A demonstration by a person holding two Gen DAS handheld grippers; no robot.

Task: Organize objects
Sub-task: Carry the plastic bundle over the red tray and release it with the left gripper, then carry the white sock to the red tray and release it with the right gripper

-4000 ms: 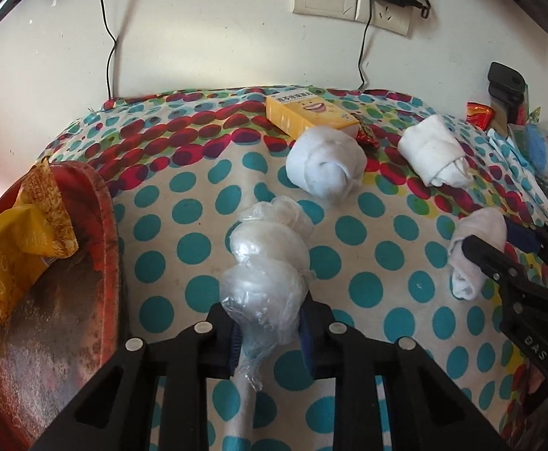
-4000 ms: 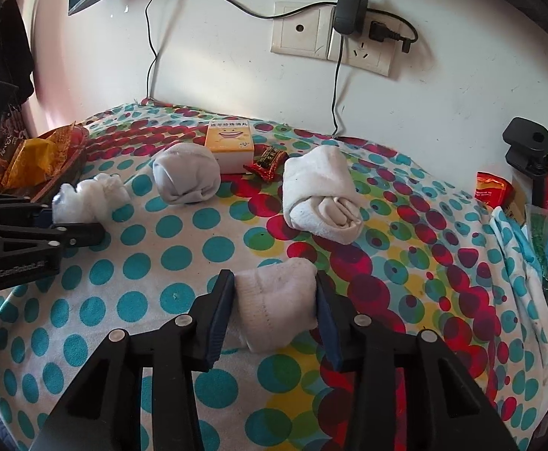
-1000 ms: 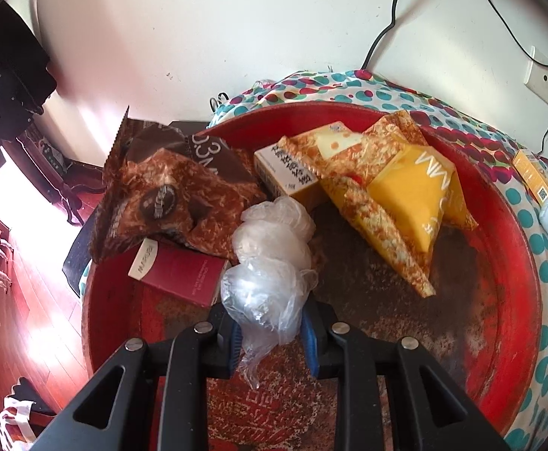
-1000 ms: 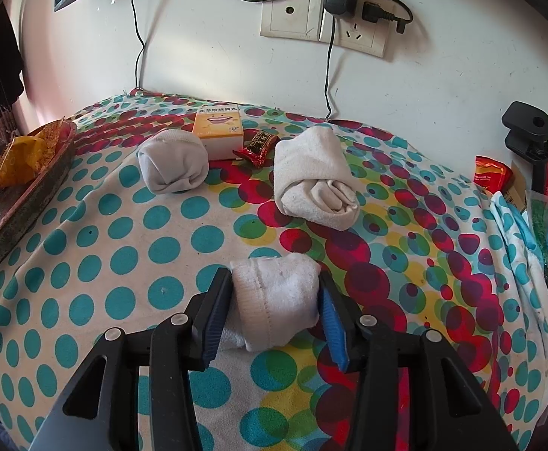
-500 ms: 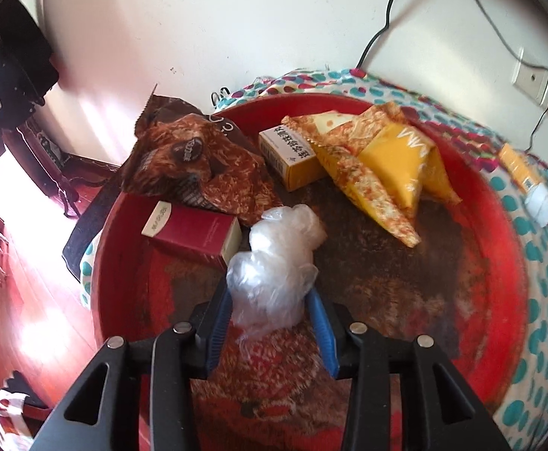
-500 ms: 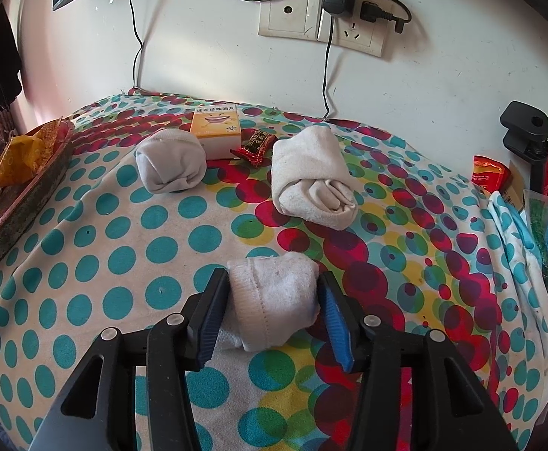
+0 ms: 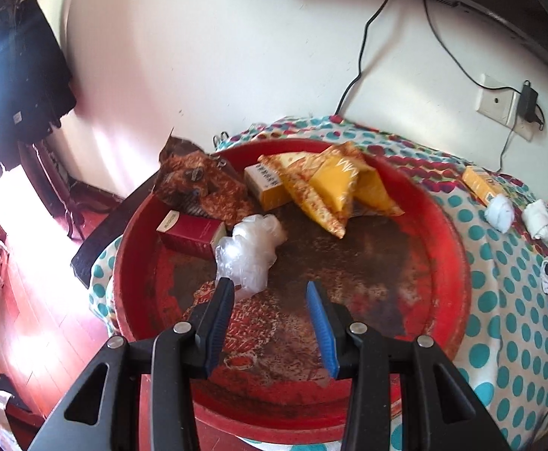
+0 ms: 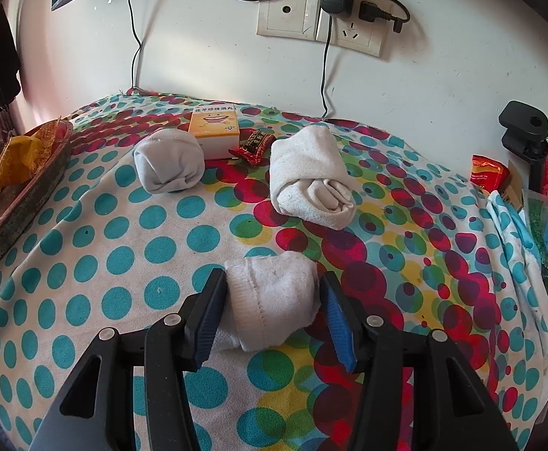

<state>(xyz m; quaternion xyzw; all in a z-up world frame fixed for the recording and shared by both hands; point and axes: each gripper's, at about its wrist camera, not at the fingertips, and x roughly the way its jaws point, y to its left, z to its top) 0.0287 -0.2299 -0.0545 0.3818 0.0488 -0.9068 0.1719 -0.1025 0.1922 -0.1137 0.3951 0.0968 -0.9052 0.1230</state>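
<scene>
Left wrist view: the left gripper (image 7: pixel 270 291) has its jaws spread with nothing between them, and the plastic bag (image 7: pixel 249 250) lies in the red tray (image 7: pixel 450 263) just ahead of its left finger (right next to a red box (image 7: pixel 191 231)). Right wrist view: the right gripper (image 8: pixel 272 289) has been easing apart; the sock (image 8: pixel 274 300) sits on the dotted cloth (image 8: pixel 123 263) between the pads, with gaps both sides.

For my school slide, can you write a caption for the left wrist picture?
Open left hand-held gripper hangs over the red tray, the clear plastic bag lying among snack packets.
</scene>
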